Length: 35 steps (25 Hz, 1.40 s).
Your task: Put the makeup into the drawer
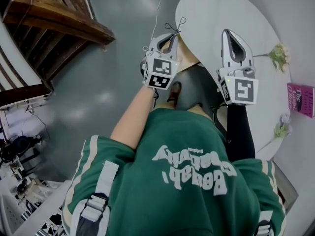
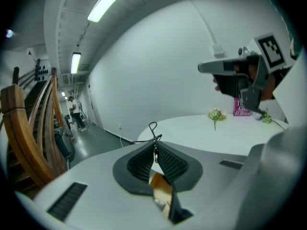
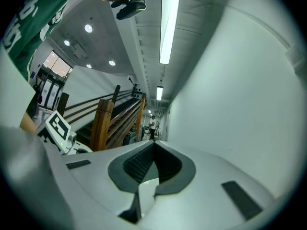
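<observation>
Black wire makeup tool point(image 2: 153, 128), maybe a lash curler, is pinched tight in the tips of the left gripper point(image 2: 155, 143). Its loops stick out past the tips. The right gripper point(image 3: 154, 143) has its jaws squeezed together with nothing between them. Both are held up in the air by the edge of the round white table point(image 1: 206, 14), which has small flowers point(image 1: 279, 55) and a pink book point(image 1: 300, 100) on it. I can't see any drawer. So the makeup is picked up, but it is not put away yet.
</observation>
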Tool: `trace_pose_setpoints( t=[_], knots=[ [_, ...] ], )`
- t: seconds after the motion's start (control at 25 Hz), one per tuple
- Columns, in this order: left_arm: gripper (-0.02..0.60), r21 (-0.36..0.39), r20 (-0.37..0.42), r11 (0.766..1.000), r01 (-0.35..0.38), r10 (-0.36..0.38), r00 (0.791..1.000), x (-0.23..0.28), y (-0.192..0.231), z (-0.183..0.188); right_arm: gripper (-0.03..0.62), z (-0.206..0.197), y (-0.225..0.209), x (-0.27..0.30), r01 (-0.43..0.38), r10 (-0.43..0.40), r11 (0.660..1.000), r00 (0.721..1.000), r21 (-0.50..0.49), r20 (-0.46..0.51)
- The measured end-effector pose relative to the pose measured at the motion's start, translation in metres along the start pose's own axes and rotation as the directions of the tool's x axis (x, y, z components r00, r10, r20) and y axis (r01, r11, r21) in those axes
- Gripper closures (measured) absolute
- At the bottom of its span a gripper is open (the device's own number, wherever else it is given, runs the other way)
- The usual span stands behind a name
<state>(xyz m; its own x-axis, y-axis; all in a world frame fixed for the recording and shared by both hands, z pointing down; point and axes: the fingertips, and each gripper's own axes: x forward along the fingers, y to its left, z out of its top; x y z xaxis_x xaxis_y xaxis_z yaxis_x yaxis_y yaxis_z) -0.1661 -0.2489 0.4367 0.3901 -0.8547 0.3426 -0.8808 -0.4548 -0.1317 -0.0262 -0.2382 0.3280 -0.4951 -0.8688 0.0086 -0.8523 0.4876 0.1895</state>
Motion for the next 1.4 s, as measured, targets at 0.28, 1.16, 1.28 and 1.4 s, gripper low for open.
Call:
trace_pose_setpoints(
  t=[0.28, 1.16, 1.28, 1.4],
  knots=[
    [0.546, -0.05, -0.239, 0.998, 0.044, -0.055, 0.969, 0.021, -0.016, -0.118, 0.585, -0.01, -0.005, 0.0, 0.009, -0.009, 1.0, 1.0, 0.002, -0.022],
    [0.546, -0.064, -0.464, 0.991, 0.115, -0.131, 0.876, 0.018, -0.045, -0.22, 0.585, -0.015, -0.012, -0.014, 0.057, -0.058, 0.998, 0.997, -0.012, -0.045],
    [0.546, -0.062, -0.475, 0.991, 0.116, -0.132, 0.87, 0.019, -0.045, -0.223, 0.585, -0.016, -0.013, -0.013, 0.057, -0.058, 0.998, 0.997, -0.013, -0.048],
    [0.546, -0.06, -0.474, 0.99, 0.126, -0.14, 0.869, 0.02, -0.046, -0.224, 0.585, -0.016, -0.012, -0.012, 0.056, -0.057, 0.998, 0.997, -0.015, -0.052]
  ],
)
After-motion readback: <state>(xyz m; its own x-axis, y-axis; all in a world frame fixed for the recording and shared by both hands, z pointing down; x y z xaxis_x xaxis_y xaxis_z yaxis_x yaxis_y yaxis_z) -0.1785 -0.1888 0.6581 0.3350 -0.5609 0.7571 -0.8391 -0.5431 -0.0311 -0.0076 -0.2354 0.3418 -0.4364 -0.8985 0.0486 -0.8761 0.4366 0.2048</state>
